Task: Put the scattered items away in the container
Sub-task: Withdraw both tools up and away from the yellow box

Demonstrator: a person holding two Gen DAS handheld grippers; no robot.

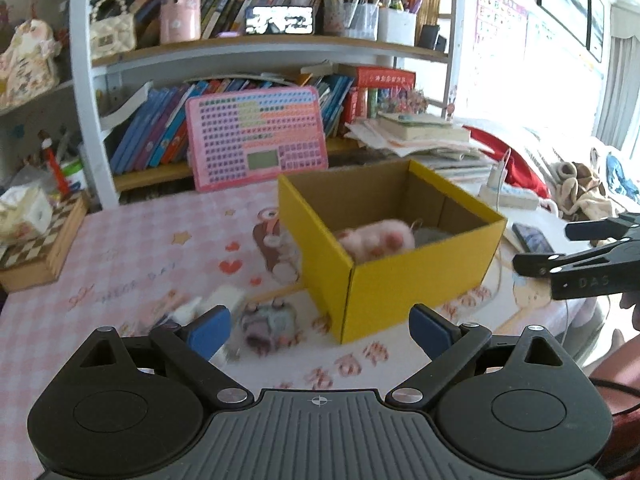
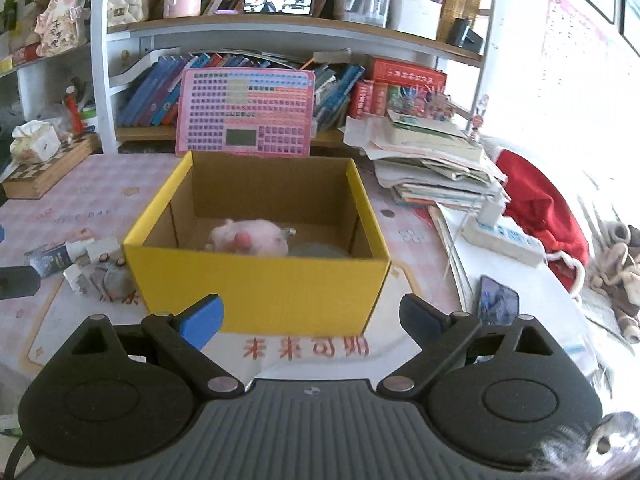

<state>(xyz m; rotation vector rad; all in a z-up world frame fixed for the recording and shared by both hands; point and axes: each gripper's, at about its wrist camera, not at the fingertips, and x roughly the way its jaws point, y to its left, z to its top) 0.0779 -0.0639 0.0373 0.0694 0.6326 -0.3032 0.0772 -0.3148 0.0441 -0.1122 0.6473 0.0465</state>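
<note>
Left gripper (image 1: 320, 330) hung wide open over grey plush (image 1: 266, 326), beside yellow box (image 1: 400, 288) with pink plush (image 1: 376, 240) inside.

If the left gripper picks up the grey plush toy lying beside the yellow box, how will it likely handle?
The grey plush toy looks soft and fuzzy, so it would probably squash between the fingers rather than resist. It seems light for its size. Lying slumped on the tablecloth, it looks unlikely to roll, though blur hides its details.
</note>
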